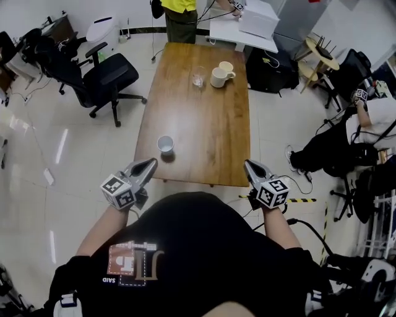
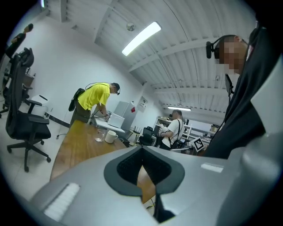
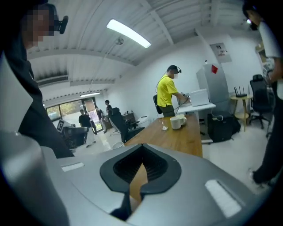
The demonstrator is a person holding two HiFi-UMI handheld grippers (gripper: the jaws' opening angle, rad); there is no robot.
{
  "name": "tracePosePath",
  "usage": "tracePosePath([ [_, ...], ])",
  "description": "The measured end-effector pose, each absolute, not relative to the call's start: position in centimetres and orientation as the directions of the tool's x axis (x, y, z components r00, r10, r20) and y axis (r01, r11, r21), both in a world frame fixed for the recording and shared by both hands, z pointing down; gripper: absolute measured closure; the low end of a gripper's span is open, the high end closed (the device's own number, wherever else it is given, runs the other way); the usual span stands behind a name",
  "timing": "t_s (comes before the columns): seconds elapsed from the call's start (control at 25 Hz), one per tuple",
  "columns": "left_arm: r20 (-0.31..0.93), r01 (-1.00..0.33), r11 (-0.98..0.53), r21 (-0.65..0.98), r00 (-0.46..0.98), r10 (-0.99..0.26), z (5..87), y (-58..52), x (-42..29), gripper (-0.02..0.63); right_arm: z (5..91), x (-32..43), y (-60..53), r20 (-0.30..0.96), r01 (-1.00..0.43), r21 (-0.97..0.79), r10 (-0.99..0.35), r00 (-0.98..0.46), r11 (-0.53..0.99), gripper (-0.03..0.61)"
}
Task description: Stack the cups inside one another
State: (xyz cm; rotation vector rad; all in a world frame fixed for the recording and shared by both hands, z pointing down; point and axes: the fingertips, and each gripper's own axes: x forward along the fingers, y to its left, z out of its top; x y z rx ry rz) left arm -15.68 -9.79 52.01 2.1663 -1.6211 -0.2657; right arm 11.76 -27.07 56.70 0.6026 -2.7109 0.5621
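Note:
A long wooden table [image 1: 207, 133] lies ahead of me. Near its front left corner stands a small white cup [image 1: 165, 144]. At the far end a clear glass [image 1: 198, 78] stands beside a white mug [image 1: 217, 77], with a cream mug [image 1: 227, 67] right behind that. My left gripper [image 1: 149, 165] hovers off the table's near edge, shut with nothing in it. My right gripper [image 1: 250, 166] is level with the front right corner, also shut and empty. The left gripper view shows its jaws [image 2: 141, 150] closed, the mug [image 2: 110, 136] far off. In the right gripper view the jaws [image 3: 142, 148] are closed too, and the mug [image 3: 178, 122] is distant.
A black office chair [image 1: 106, 77] stands left of the table. A person in a yellow shirt [image 1: 179, 11] works at a white desk [image 1: 247, 28] beyond the far end. Another person [image 1: 365, 127] sits at the right among chairs, near a round stool [image 1: 320, 52].

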Motion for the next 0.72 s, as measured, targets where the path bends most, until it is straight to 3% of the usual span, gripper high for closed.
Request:
tracePosePath([
  [0.28,0.13,-0.843,-0.264,0.469,0.362,-0.923,53.6,-10.6,-12.6,0.611,63.8,13.6,-22.6,0.416,-0.459,-0.519,-0.256,-0.873,0.721,0.566],
  [0.72,0.107,-0.853,-0.245,0.461,0.328,-0.938,54.1,-9.8,-14.1,0.612,62.2,11.4,-25.2,0.418,-0.441,-0.464,-0.248,-0.874,0.769,0.566],
])
